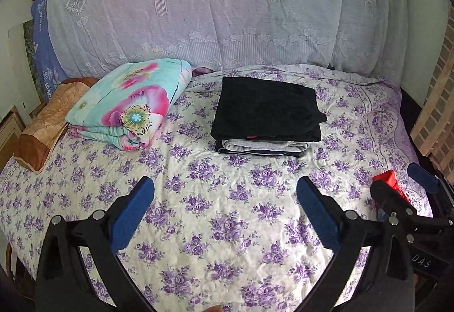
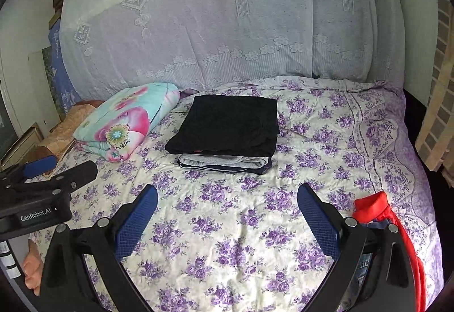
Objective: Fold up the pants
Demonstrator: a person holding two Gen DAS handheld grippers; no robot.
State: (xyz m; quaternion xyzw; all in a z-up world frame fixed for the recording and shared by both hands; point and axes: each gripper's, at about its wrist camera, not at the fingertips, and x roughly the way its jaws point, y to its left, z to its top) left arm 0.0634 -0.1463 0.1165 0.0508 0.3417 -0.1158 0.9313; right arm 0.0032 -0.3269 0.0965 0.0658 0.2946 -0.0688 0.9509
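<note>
A stack of folded pants, black pair (image 1: 266, 109) on top of grey (image 1: 264, 146) and dark ones, lies mid-bed; it also shows in the right wrist view (image 2: 227, 124). A red garment (image 2: 377, 210) with blue denim (image 2: 360, 263) under it lies at the bed's right edge, just right of my right gripper (image 2: 227, 215); its red tip shows in the left wrist view (image 1: 388, 178). My left gripper (image 1: 225, 204) is open and empty above the floral sheet, well short of the stack. My right gripper is open and empty too.
A folded floral quilt (image 1: 130, 105) and a brown pillow (image 1: 48, 122) lie at the left. A lace-covered pile (image 1: 212, 8) fills the back of the bed. A brick wall (image 1: 442, 102) stands at the right. The bed sheet (image 1: 227, 241) is purple-flowered.
</note>
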